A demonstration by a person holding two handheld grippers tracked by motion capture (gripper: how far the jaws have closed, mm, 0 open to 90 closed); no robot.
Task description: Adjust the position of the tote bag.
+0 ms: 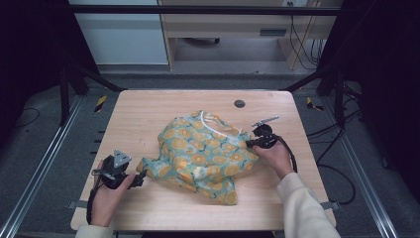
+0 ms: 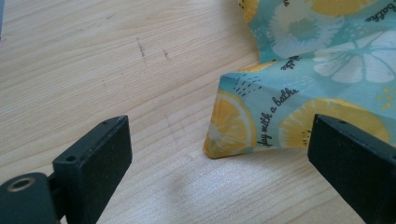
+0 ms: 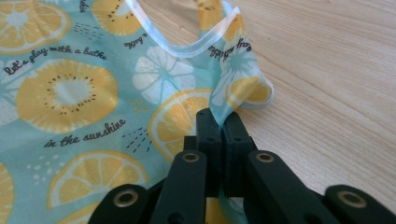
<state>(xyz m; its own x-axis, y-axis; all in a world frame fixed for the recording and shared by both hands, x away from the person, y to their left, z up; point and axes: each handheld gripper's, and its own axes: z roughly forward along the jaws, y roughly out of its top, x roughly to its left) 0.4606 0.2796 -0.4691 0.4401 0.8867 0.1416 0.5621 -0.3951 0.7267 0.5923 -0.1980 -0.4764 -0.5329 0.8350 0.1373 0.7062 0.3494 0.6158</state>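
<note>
Cloth: a teal garment (image 1: 203, 153) printed with yellow citrus slices lies crumpled at the middle of the table (image 1: 148, 109); its white-trimmed neckline (image 3: 187, 49) sits toward the far side; printed script crosses the fabric
Right gripper (image 1: 250, 143): at the garment's right edge, near the neckline; its jaws are pressed together on a fold of the fabric, with cloth pinched between the pads in the right gripper view
Left gripper (image 1: 142, 174): at the garment's near-left corner; its jaws stand wide apart, holding nothing; in the left gripper view a folded corner (image 2: 243, 126) of the cloth lies between them on the wood, clear of the left pad; whether it touches the right pad I cannot tell
Around: a dark round grommet (image 1: 239, 103) is set in the table near its far edge, well apart from the cloth; black frame bars surround the table; cables trail on the floor at right
Hidden: the crumpled folds cover much of the garment's shape, so its sleeves and hem are hard to make out; the right hand (image 1: 273, 157) covers the rear of its gripper; the pinched edge disappears between the closed jaws
</note>
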